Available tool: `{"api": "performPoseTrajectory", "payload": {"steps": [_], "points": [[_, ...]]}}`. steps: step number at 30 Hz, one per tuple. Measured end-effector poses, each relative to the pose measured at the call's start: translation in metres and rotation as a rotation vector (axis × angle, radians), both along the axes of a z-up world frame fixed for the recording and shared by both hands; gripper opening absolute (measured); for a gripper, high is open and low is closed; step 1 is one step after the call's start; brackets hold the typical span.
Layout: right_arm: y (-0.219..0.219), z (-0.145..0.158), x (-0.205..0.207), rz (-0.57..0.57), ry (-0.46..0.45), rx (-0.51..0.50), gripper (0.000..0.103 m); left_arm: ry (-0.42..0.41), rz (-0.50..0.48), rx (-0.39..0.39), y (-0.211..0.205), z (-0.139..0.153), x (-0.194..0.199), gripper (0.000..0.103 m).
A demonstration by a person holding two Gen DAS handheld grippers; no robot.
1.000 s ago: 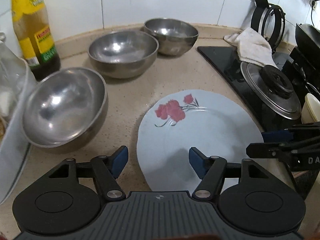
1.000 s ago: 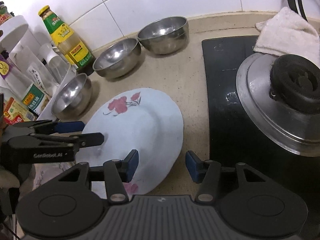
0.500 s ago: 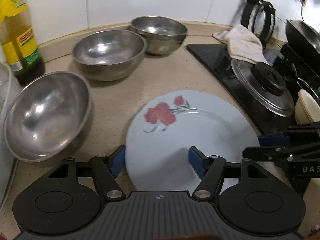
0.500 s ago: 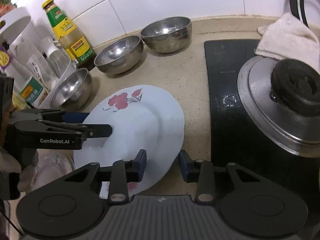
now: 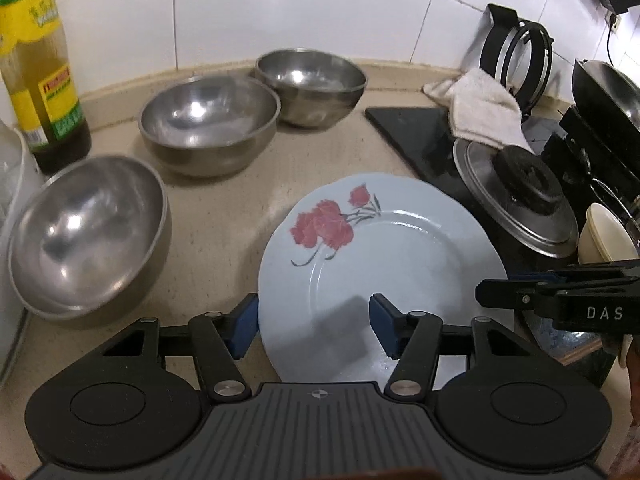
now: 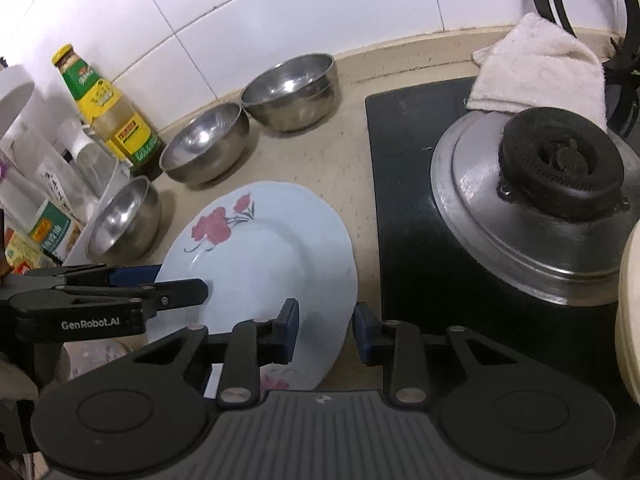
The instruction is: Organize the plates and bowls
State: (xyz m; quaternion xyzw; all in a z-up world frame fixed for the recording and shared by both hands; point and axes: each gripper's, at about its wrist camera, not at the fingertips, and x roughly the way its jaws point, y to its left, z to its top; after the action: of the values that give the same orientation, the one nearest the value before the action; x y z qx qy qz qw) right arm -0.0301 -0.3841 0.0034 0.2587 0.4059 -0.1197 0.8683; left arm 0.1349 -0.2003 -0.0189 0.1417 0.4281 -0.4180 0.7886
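On the counter between three steel bowls (image 5: 208,124) and hob, flowered plate (image 5: 384,256) now sits straddled at both rims. Left gripper (image 5: 314,328) and right gripper (image 6: 326,330) jaws closing since a second ago, pads not yet pressing; lift looks next.

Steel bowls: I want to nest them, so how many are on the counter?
3. One steel bowl by the wall, one left of it, one tilted nearest the bottle. More may sit out of frame.
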Motion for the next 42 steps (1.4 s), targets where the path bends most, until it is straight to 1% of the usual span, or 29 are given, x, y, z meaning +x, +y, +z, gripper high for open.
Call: {"api": "performPoseTrajectory", "payload": {"steps": [5,9,15,19,25,32,42], "points": [[-0.007,0.009,-0.001,-0.016,-0.029,0.027,0.029,0.012,0.014,-0.036,0.003,0.009,0.001,0.065],[-0.007,0.018,0.000,-0.011,-0.043,0.014,0.029,0.001,0.021,-0.052,0.006,0.017,0.000,0.065],[-0.003,0.026,0.000,0.013,-0.067,0.033,0.029,-0.020,0.052,-0.072,0.022,0.028,-0.005,0.065],[0.008,0.031,0.001,0.057,-0.074,0.030,0.029,-0.032,0.084,-0.081,0.040,0.035,-0.013,0.065],[0.028,0.039,0.003,0.133,-0.093,0.041,0.029,-0.042,0.158,-0.082,0.071,0.043,-0.026,0.065],[0.057,0.040,0.007,0.237,-0.084,0.069,0.029,-0.059,0.249,-0.085,0.112,0.052,-0.045,0.065],[0.095,0.035,0.013,0.377,-0.048,0.102,0.029,-0.041,0.360,-0.058,0.160,0.047,-0.061,0.066]]}}
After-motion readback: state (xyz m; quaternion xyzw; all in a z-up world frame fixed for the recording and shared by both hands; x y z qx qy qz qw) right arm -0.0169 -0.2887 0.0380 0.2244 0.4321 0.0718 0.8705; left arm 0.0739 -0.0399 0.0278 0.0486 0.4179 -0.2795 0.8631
